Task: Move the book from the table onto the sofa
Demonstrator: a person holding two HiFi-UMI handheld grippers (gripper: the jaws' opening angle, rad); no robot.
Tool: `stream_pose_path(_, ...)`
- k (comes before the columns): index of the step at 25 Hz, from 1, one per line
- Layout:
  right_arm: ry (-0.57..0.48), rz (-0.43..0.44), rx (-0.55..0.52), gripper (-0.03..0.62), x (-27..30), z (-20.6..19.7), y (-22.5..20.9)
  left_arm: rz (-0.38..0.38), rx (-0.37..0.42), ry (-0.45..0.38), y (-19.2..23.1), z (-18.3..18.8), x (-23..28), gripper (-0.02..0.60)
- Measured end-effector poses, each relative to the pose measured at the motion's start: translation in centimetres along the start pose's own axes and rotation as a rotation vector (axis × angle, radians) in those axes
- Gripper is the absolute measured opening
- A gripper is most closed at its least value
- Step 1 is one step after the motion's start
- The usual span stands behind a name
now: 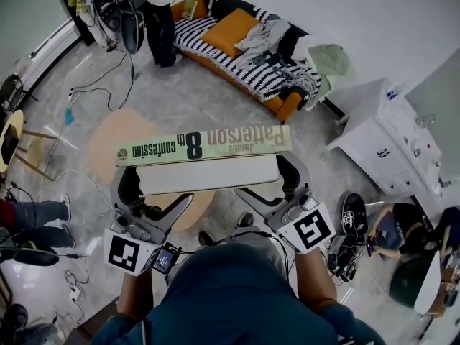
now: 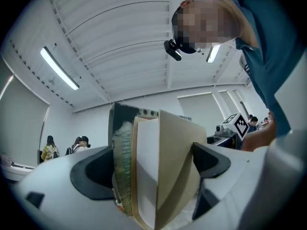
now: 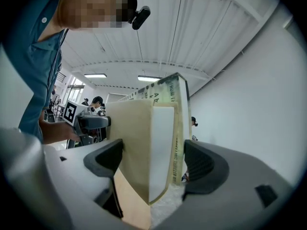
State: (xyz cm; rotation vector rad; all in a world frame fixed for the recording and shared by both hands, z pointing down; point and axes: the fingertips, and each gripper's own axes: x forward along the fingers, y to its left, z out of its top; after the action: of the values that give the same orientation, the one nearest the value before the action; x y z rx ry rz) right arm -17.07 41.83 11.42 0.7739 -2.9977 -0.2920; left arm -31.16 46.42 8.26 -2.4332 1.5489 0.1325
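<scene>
The book [image 1: 205, 144], with a pale green spine and a white page block, is held level in the air in front of me, spine away from me. My left gripper [image 1: 128, 177] is shut on its left end and my right gripper [image 1: 292, 167] on its right end. In the left gripper view the book [image 2: 178, 152] stands edge-on, squeezed between the two jaws of the left gripper [image 2: 151, 169]. In the right gripper view the book [image 3: 139, 143] is likewise clamped in the right gripper [image 3: 153, 162]. The striped sofa [image 1: 215, 45] stands far ahead by the wall.
An orange cushion [image 1: 230, 31] and loose clothes [image 1: 266, 38] lie on the sofa. A person [image 1: 159, 20] stands at its left end. A white cabinet [image 1: 381, 146] is at the right, cables [image 1: 93, 85] cross the floor, and a tan round surface [image 1: 118, 139] lies below the book.
</scene>
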Motion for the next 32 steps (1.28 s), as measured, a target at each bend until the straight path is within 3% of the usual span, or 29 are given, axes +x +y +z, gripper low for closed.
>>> stream_pose_path(6, 0.016, -0.073, 0.005, 0.419, -1.7, -0.4, -0.7, -0.071, -0.03, -0.007, -1.2, -1.0, 1.3, 0.492)
stream_pose_path(12, 0.019, -0.101, 0.014, 0.419, -8.8, -2.3, -10.7, -0.103, -0.039, 0.007, -8.4, -1.3, 11.4, 0.494)
stream_pose_path(20, 0.022, -0.113, 0.055, 0.419, -14.2, -3.9, -20.1, -0.116, -0.056, 0.023, -14.5, -2.7, 21.0, 0.494)
stream_pose_path(25, 0.01, -0.134, 0.058, 0.417, -16.2, -4.3, -24.3, -0.14, -0.063, 0.023, -16.8, -2.8, 25.4, 0.494)
stream_pose_path(32, 0.029, -0.184, 0.078, 0.417, -17.8, -5.8, -28.3, -0.192, -0.103, 0.092, -18.4, -5.2, 29.5, 0.494)
